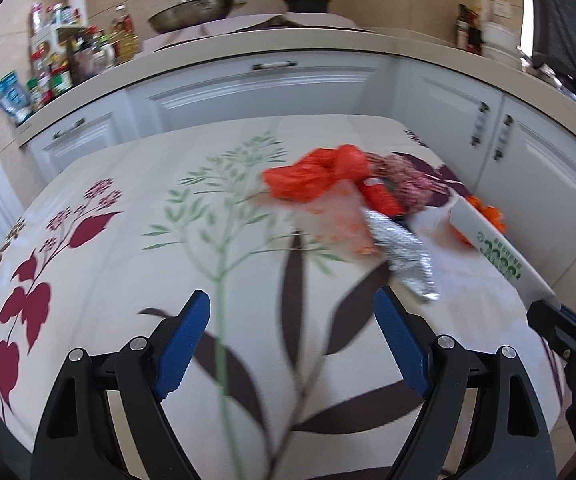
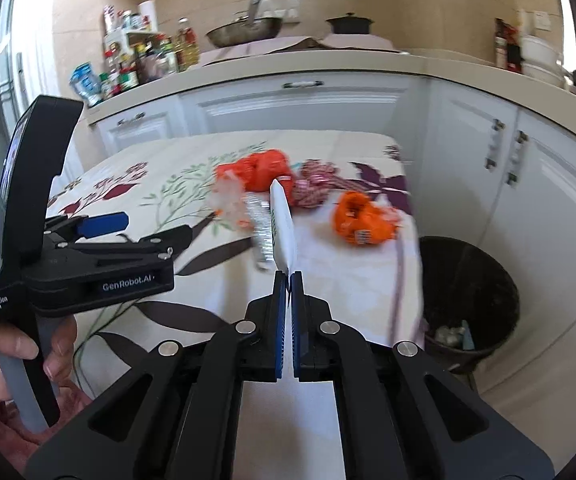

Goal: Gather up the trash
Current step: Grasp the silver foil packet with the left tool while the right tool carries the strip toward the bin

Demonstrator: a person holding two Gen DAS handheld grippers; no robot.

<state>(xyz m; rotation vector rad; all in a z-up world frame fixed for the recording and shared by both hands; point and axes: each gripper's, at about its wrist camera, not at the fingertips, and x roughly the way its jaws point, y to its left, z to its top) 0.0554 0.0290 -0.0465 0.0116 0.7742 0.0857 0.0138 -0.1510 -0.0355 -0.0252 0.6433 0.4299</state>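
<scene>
My right gripper is clamped tight on a flat white packet, pinching its near end so it sticks out edge-on over the floral tablecloth. My left gripper is spread wide with nothing between its blue pads, hovering above the cloth. Ahead lies the trash pile: an orange plastic bag, a silver foil wrapper, a pink crumpled wrapper. Only the right view gives me the black bin on the floor just beside the table, plus a crumpled orange wrapper lying clear near the table's right edge, and my hand on the left grip.
</scene>
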